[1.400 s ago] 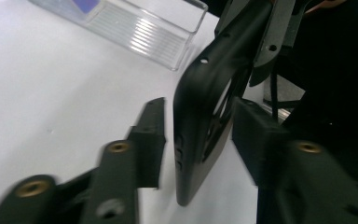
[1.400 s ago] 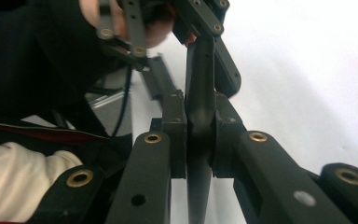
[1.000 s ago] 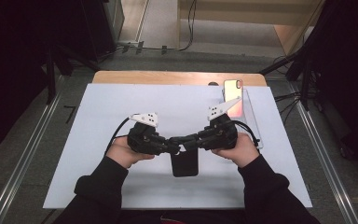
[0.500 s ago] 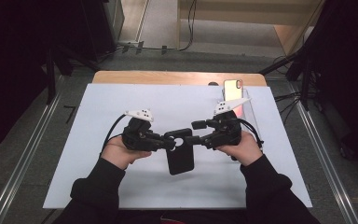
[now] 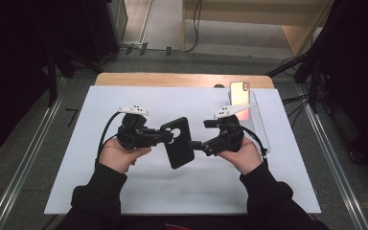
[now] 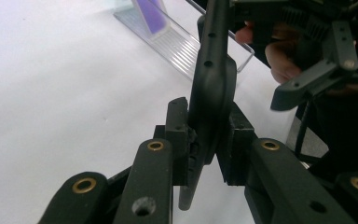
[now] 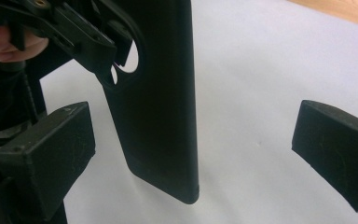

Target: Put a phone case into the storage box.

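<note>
**Technician A:** Report the position of the black phone case (image 5: 178, 142), referenced to the white mat (image 5: 91, 158).

**Technician B:** The case is held clear above the mat, over its middle area. It sits between the two grippers, tilted, with its camera cutout toward the left gripper (image 5: 159, 137).

**Technician A:** Left gripper condition?

**Technician B:** Clenched on the case. In the left gripper view both pads (image 6: 177, 135) press the case (image 6: 212, 88) from either side at its cutout end, and the case stands edge-on between them. The left hand (image 5: 120, 154) supports the gripper from below, above the mat's left half.

**Technician A:** Right gripper condition?

**Technician B:** Released. The right gripper (image 5: 197, 135) has just been opening its jaws. In the right gripper view the case (image 7: 156, 107) stands between the two pads (image 7: 56, 149), and neither pad touches it; there is a visible gap on both sides. The right hand (image 5: 239, 153) is above the mat's right half.

**Technician A:** Other items relative to the mat?

**Technician B:** A clear plastic stand (image 5: 256, 120) rests on the mat's far right corner area. A phone (image 5: 239, 92) leans upright in it, screen facing the person, showing a pink-orange tint. The stand is well apart from the case and just beyond the right gripper. A wooden table edge (image 5: 172, 79) runs along the mat's far side.

**Technician A:** Contact between case and mat?

**Technician B:** None; the case's lower end hangs free above the mat surface.
</note>
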A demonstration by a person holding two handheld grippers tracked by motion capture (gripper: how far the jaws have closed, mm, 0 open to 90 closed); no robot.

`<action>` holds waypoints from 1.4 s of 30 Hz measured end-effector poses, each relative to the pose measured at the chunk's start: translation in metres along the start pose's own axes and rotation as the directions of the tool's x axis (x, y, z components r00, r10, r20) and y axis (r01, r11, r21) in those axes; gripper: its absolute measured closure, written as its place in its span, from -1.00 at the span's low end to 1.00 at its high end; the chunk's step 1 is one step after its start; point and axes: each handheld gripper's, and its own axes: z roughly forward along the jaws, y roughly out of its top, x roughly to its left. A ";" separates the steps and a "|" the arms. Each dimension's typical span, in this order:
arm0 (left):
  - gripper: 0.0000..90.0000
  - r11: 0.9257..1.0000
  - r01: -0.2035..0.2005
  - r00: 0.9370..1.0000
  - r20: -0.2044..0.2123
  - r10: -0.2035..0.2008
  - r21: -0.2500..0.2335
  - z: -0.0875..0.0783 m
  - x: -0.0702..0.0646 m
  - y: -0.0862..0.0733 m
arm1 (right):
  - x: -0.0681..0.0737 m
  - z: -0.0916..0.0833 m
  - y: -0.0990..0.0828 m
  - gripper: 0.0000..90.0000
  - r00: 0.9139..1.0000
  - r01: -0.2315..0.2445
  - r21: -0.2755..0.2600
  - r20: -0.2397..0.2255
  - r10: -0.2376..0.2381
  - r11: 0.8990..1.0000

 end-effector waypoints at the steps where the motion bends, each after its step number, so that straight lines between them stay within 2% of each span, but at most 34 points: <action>1: 0.69 1.000 0.007 1.000 -0.014 -0.007 0.000 0.000 -0.001 0.000 | 0.001 0.002 -0.001 -1.00 1.000 -0.006 -0.001 0.007 0.006 1.000; 2: 0.69 1.000 0.012 0.999 -0.032 -0.012 0.006 0.001 -0.002 0.001 | 0.002 0.003 -0.002 -1.00 1.000 -0.014 -0.004 0.013 0.014 1.000; 8: 0.69 0.999 0.044 0.997 -0.069 -0.043 0.016 0.004 -0.004 0.001 | 0.011 0.011 -0.004 -1.00 0.998 -0.022 -0.003 0.052 0.022 1.000; 12: 0.69 0.997 0.074 0.995 -0.068 -0.073 0.010 0.005 -0.004 0.002 | 0.015 0.016 -0.006 -1.00 0.996 -0.041 -0.014 0.076 0.042 0.999; 17: 0.69 0.995 0.095 0.993 -0.067 -0.094 0.003 0.008 -0.006 0.001 | 0.021 0.021 -0.007 -1.00 0.995 -0.052 -0.041 0.079 0.055 0.998; 19: 0.69 0.997 0.083 0.994 -0.065 -0.083 0.000 0.009 -0.006 0.001 | 0.024 0.025 -0.007 -1.00 0.994 -0.055 -0.030 0.090 0.058 0.998; 27: 0.69 0.995 0.102 0.992 -0.068 -0.102 -0.005 0.013 -0.007 0.000 | 0.032 0.039 -0.010 -1.00 0.989 -0.060 -0.018 0.137 0.062 0.998; 30: 0.69 0.995 0.100 0.993 -0.055 -0.100 0.001 0.015 -0.007 0.000 | 0.034 0.043 -0.010 -1.00 0.988 -0.066 -0.011 0.139 0.067 0.998; 38: 0.69 0.995 0.095 0.994 -0.056 -0.095 0.012 0.022 -0.012 -0.001 | 0.038 0.053 -0.010 -1.00 0.985 -0.061 -0.014 0.162 0.063 0.998; 42: 0.69 0.996 0.093 0.994 -0.050 -0.092 0.011 0.023 -0.014 -0.001 | 0.040 0.054 -0.011 -0.73 0.979 -0.043 -0.035 0.199 0.049 0.998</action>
